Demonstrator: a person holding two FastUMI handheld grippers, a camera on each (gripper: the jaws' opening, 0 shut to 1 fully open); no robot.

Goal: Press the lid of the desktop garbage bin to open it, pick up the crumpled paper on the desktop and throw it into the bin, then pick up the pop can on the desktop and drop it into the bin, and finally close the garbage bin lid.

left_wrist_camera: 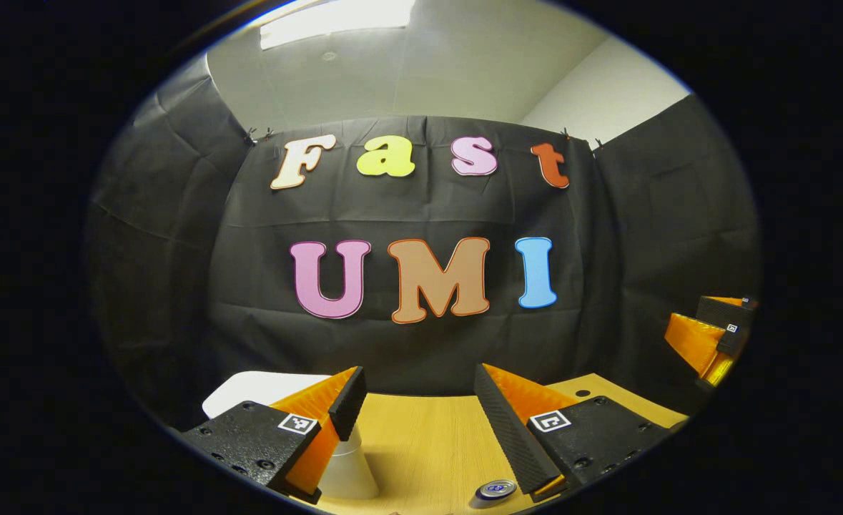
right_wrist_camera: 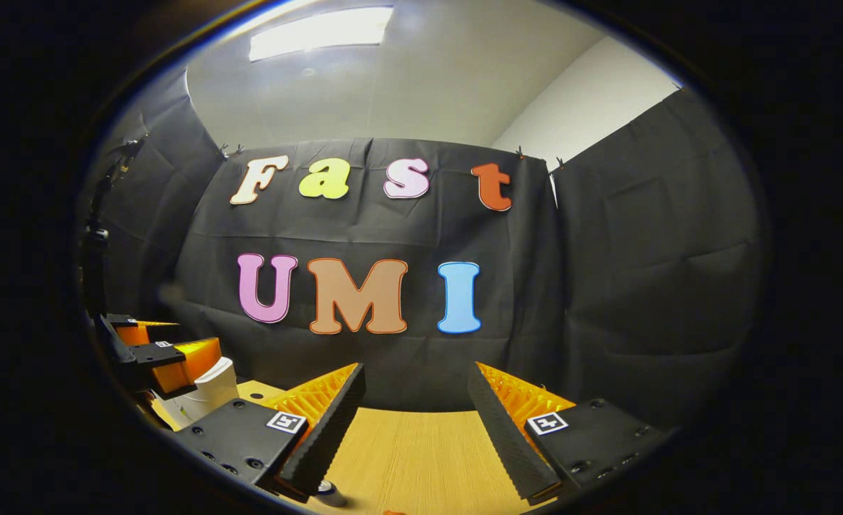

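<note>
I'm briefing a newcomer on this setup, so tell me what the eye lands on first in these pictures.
Two open grippers held over a light wooden tabletop catch the eye first: the left gripper spreads its fingers in the left gripper view, the right gripper in the right gripper view. Next comes the white plastic desktop bin at the table's far left edge behind the left gripper, and the silver-topped pop can standing low beside that gripper's right-hand finger.
</note>
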